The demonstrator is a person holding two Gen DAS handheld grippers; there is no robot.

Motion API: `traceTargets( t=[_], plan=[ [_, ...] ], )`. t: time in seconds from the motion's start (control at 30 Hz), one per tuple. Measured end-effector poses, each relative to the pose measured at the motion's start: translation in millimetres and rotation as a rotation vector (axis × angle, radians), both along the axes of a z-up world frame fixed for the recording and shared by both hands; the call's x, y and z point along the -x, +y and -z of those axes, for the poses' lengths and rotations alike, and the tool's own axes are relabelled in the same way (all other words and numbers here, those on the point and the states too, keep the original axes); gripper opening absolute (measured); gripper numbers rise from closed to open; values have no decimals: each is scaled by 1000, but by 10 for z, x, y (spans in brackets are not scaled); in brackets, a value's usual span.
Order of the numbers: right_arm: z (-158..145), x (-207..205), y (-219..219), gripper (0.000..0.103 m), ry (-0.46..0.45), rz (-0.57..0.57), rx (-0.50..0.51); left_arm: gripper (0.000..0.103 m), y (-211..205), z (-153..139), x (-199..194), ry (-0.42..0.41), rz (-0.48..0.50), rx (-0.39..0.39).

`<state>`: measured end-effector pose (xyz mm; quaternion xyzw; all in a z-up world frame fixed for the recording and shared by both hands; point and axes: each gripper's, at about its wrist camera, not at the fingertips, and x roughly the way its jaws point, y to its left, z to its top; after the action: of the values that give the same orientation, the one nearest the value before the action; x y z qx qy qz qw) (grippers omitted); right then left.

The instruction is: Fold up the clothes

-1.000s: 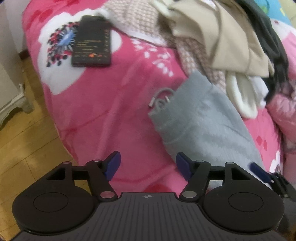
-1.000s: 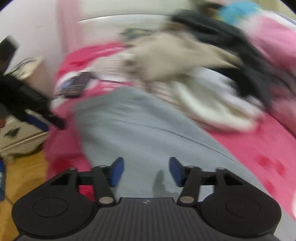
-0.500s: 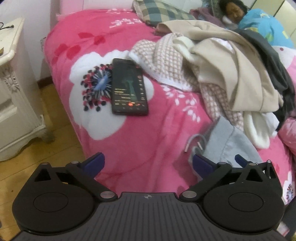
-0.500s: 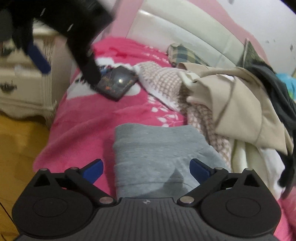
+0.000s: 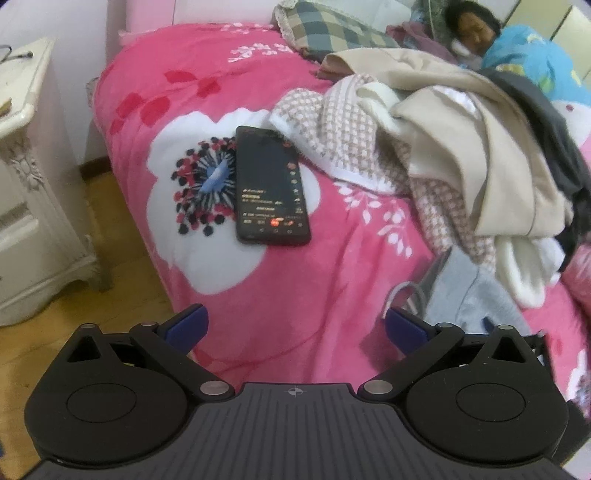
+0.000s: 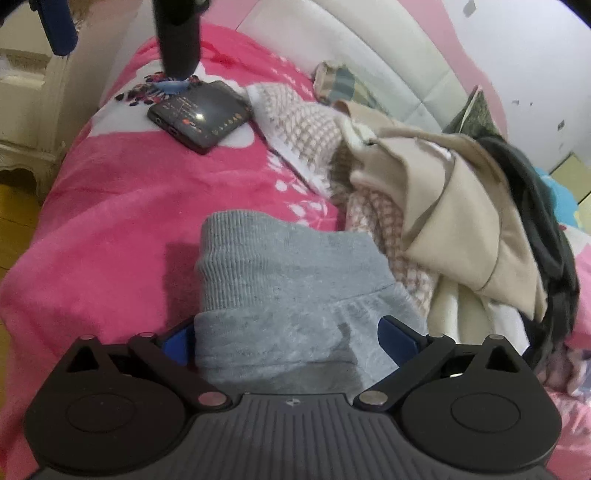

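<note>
A folded grey sweat garment [image 6: 288, 280] lies on the pink flowered blanket [image 6: 110, 206], its ribbed band facing the far side. My right gripper [image 6: 287, 338] hovers low over its near end, jaws wide open, with the grey fabric lying between the blue pads and not pinched. In the left wrist view the same grey garment [image 5: 469, 291] shows at the right, with a drawstring loop beside it. My left gripper [image 5: 295, 324] stands wide open over bare blanket, nothing between its fingers. One blue finger [image 6: 59, 29] of it hangs at the upper left of the right wrist view.
A heap of beige, checked, white and dark clothes [image 5: 443, 147] lies to the right of the grey garment. A black phone [image 5: 271, 184] rests on the blanket. A person lies at the bed's far end [image 5: 517, 48]. A white nightstand [image 5: 29, 206] and wooden floor are on the left.
Both grippers' jaws have opened wide. The left gripper has drawn back and tilted up from the grey garment. The right gripper has swung round and come down over the garment's near end.
</note>
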<state>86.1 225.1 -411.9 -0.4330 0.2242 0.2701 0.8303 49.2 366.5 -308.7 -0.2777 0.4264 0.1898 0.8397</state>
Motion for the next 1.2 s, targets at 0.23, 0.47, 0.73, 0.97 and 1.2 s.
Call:
traceTargets(
  t=[0.23,0.47,0.73,0.97,1.2],
  plan=[
    [2,26,60,78,-5,-12,17,103,69,44,-88,-38,26,54],
    [-69,11,6,57,68,37,-48,103,167,129,-233,-77,35,178],
    [-259,-62,-127,50,88,127,-160,103,222,366,-709,-127,144,435],
    [-308,-79,-176,51,78,166,-195,103,154,709,-1119,-89,214,663],
    [-333,-80,-203,52,73,184,-210,103,97,989,-1439,-39,238,762]
  ],
)
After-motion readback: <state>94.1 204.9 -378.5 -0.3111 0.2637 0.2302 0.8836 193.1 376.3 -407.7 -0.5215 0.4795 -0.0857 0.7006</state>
